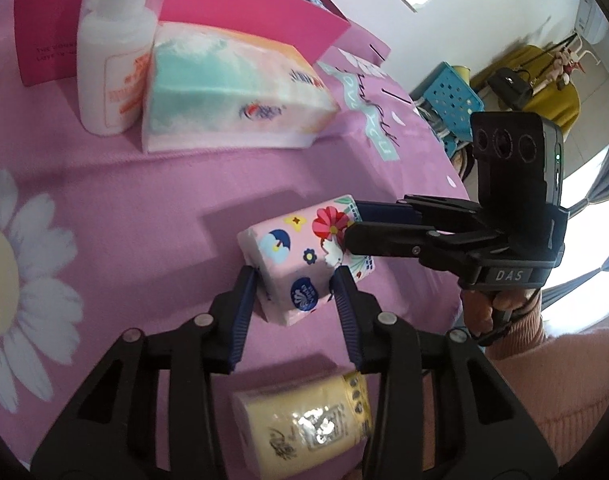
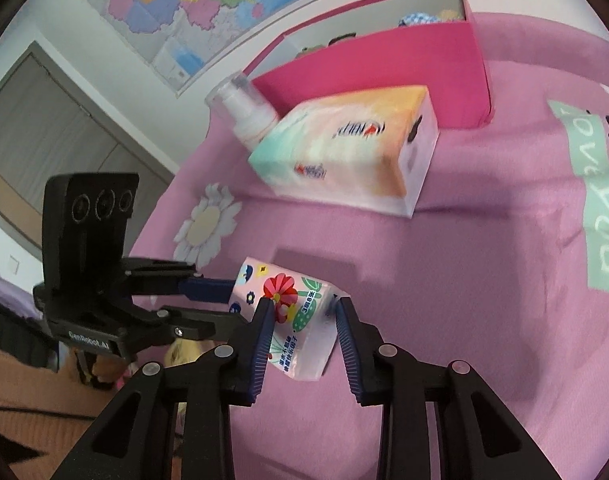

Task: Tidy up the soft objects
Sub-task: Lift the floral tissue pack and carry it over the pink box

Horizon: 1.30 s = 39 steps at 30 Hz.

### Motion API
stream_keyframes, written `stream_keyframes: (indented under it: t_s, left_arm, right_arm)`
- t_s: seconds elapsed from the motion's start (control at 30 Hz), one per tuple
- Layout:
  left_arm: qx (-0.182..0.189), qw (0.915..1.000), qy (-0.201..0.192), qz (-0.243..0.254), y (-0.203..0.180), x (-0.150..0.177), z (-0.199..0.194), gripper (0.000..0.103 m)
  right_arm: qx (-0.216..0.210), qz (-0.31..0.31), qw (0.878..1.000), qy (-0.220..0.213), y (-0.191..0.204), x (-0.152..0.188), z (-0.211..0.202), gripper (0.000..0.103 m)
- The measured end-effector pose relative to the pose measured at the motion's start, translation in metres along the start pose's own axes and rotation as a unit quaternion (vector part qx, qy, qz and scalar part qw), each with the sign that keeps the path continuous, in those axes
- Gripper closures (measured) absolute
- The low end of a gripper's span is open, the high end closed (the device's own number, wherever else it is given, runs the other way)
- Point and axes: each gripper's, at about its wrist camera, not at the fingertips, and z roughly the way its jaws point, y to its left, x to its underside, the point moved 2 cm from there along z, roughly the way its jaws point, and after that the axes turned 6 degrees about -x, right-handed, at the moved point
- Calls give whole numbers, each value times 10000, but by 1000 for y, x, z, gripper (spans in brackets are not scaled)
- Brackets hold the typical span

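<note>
— Two grippers on one thing? Where is it?

— Yes. The small floral tissue pack point(image 1: 300, 258) lies tilted on the pink tablecloth point(image 1: 144, 200), mid-table. The left gripper point(image 1: 296, 280) has its blue pads against the pack's near end, one each side. The right gripper point(image 2: 302, 306) straddles the other end, jaws parted around it; its left pad touches, but I cannot tell whether the right one does.

— Any containers?

— One pink box point(image 2: 384, 60) at the back, open on top. Some patterned things peek over its rim, too blurred to name. A blue perforated basket point(image 1: 456, 96) sits off the table edge; its contents aren't clear.

— What else is around?

— A big pastel tissue pack point(image 1: 232, 92) in front of the box, a white pump bottle point(image 1: 112, 64) just beside it. A yellow roll in clear wrap point(image 1: 304, 420) lies under the left gripper.

— Readable writing?

— "DAS" on the right gripper's body, "GenRobot.AI" on the left one's. The cloth reads "love you" point(image 2: 600, 208). The pack's print is Chinese, partly legible: "3层8张".
</note>
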Motion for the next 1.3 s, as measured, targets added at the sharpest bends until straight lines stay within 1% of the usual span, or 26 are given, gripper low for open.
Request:
stream_keyframes:
  t_s: [0.23, 0.3, 0.33, 0.4, 0.5, 0.57, 0.63, 0.73, 0.9, 1.3]
  left_arm:
    - [-121, 9996, -152, -192, 11, -11, 0, 61]
    - [-90, 9996, -144, -207, 13, -10, 1, 61]
    - [-85, 9997, -134, -196, 12, -9, 1, 61]
    - [-74, 9998, -115, -172, 12, -8, 1, 61]
    - [-52, 9998, -94, -161, 11, -7, 2, 61]
    - [-86, 9998, -97, -149, 9, -9, 2, 61]
    - [-96, 9998, -116, -147, 8, -10, 0, 61]
    - [-68, 9997, -189, -112, 7, -12, -5, 61]
    - [-21, 9993, -360, -34, 0, -18, -18, 61]
    - [-155, 9964, -802, 217, -10, -42, -45, 61]
  right_arm:
    - [-134, 302, 9990, -287, -11, -16, 3, 68]
    - [-114, 309, 9990, -294, -11, -16, 4, 66]
    - [-117, 302, 9991, -267, -12, -15, 5, 62]
    - [-162, 327, 9991, -231, -14, -13, 6, 61]
    - [-181, 282, 9992, -200, -14, -12, 8, 61]
    - [-163, 205, 9995, -153, -12, -12, 11, 64]
    - [-61, 111, 9998, -158, -9, -12, 12, 66]
    - [-82, 102, 9997, -203, -8, -13, 9, 69]
    - [-71, -51, 9993, -359, 0, -19, -4, 69]
    - [-38, -388, 9965, -737, 15, -39, -29, 69]
